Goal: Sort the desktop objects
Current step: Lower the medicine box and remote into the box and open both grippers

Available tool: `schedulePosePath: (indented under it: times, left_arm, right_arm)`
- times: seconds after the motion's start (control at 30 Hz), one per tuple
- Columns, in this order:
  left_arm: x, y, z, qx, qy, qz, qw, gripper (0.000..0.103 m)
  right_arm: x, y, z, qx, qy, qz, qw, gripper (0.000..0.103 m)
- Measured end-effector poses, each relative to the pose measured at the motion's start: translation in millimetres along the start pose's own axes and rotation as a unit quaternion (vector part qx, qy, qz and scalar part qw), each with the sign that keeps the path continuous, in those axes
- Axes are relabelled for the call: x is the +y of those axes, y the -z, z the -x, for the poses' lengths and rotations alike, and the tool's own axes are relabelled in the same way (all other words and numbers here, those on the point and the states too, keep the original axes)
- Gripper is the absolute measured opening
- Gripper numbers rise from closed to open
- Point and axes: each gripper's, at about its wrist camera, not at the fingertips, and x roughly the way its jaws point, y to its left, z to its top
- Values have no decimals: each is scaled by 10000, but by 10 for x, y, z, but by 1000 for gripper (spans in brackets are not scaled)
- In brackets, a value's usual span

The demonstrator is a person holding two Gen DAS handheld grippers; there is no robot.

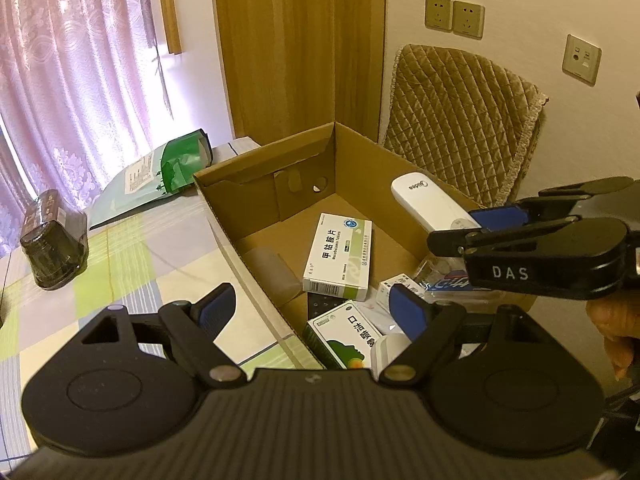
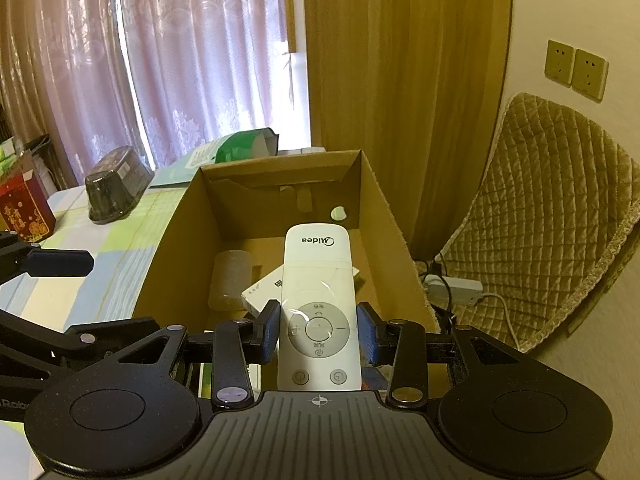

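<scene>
An open cardboard box (image 1: 260,160) stands on the checked tablecloth. Inside lie a white medicine box (image 1: 340,256), a green-and-white medicine box (image 1: 344,336), a translucent cylinder (image 1: 276,276) and a clear packet (image 1: 440,280). My right gripper (image 2: 320,330) is shut on a white Midea remote (image 2: 318,272) and holds it above the cardboard box (image 2: 280,168), logo end forward. In the left wrist view the right gripper (image 1: 464,226) reaches in from the right with the remote (image 1: 432,200) over the box's right wall. My left gripper (image 1: 314,308) is open and holds nothing, astride the box's near left wall.
An upturned dark plastic tub (image 1: 54,248) and a green bag (image 1: 180,164) lie on the table left of the box. A red tin (image 2: 24,208) stands at the far left. A quilted chair (image 1: 460,120) is behind the box, with a power strip (image 2: 452,290) on the floor beside it.
</scene>
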Motion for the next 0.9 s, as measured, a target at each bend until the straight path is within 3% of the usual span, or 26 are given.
schedulePosePath:
  times: [0.73, 0.9]
  left_arm:
    - [156, 23, 11, 15, -60, 128, 9999, 81]
    - [187, 35, 24, 18, -77, 164, 9998, 81]
  right_arm:
    - [118, -59, -239, 132, -67, 83, 9999, 40]
    - [104, -46, -313, 259, -253, -79, 9993, 40]
